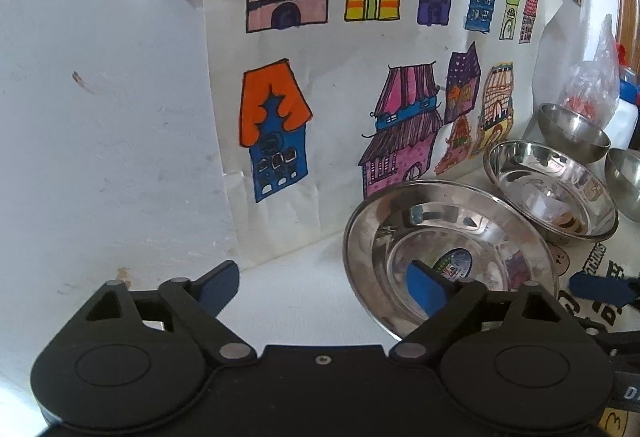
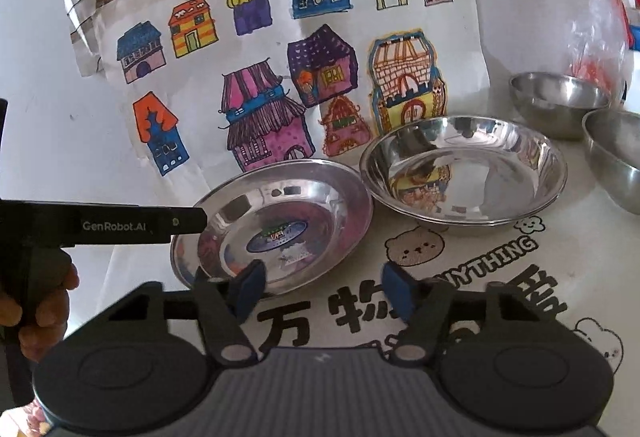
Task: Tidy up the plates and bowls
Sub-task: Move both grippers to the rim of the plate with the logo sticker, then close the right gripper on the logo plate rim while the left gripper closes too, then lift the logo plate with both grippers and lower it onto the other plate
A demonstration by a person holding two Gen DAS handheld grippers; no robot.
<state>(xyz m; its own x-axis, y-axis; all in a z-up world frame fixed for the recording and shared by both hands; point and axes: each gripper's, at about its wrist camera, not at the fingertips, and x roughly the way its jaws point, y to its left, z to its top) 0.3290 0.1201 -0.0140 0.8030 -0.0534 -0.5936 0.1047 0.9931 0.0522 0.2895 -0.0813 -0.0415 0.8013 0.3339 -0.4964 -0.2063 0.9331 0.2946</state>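
Steel shallow stickered plate (image 2: 276, 221) sits ungrasped at the approach step; we note left gripper (image 1: 324, 289) and right gripper (image 2: 322, 291) parted, empty, rim pinch next.

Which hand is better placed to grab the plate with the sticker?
Probably left: the left gripper straddles the near rim of the stickered plate, jaws open. The right gripper sits beside that rim.

Black tool (image 1: 324, 289) — blue pads (image 1: 424, 293), round pivot caps.

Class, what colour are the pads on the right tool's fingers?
Blue pads on dark fingers; the right wrist view shows them best.
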